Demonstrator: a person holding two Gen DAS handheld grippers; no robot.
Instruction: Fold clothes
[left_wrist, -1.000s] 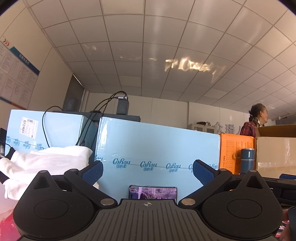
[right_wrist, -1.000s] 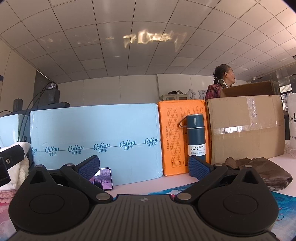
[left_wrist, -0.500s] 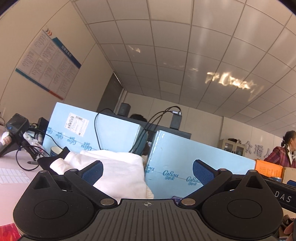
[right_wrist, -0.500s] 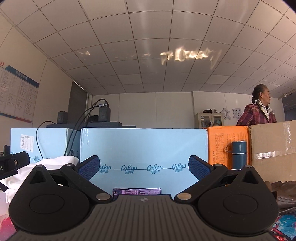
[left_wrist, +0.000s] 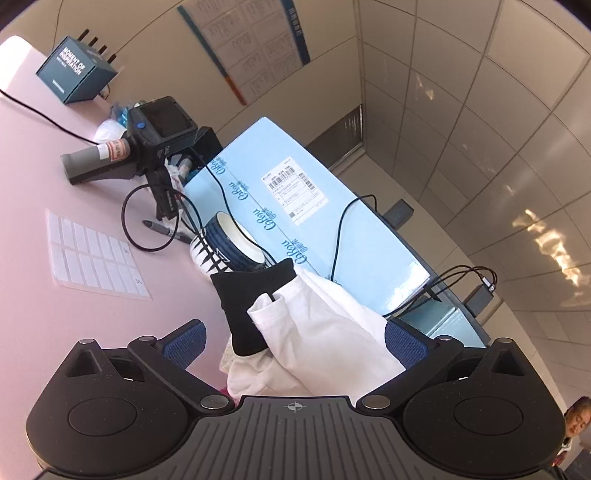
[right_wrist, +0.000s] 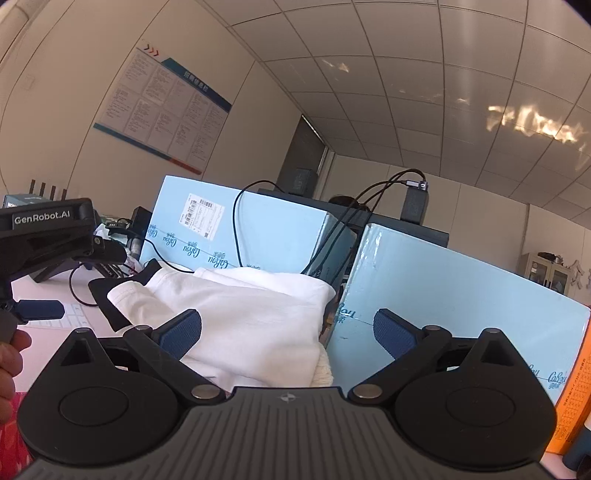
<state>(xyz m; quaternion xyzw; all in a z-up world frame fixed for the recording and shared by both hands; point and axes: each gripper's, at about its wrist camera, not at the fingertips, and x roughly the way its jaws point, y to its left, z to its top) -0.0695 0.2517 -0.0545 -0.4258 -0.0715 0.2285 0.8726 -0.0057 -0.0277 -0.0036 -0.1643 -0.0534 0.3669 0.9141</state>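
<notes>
Left wrist: left hand-held gripper (fingers spread), white garment ahead.

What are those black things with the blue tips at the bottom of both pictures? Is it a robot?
No robot here. A person holds two grabbing tools, one in each hand, and each tool has a little camera looking out along its jaws. One picture comes from the left gripper, the other from the right gripper. The blue bits are soft pads. Both sets of jaws stand wide open and hold nothing. In front of them a pile of white clothes waits on a pink table, with a black cloth tucked in it. Behind are light blue boxes and cables. The table also holds a striped cup, a sheet of white labels and a marker pen.
</notes>
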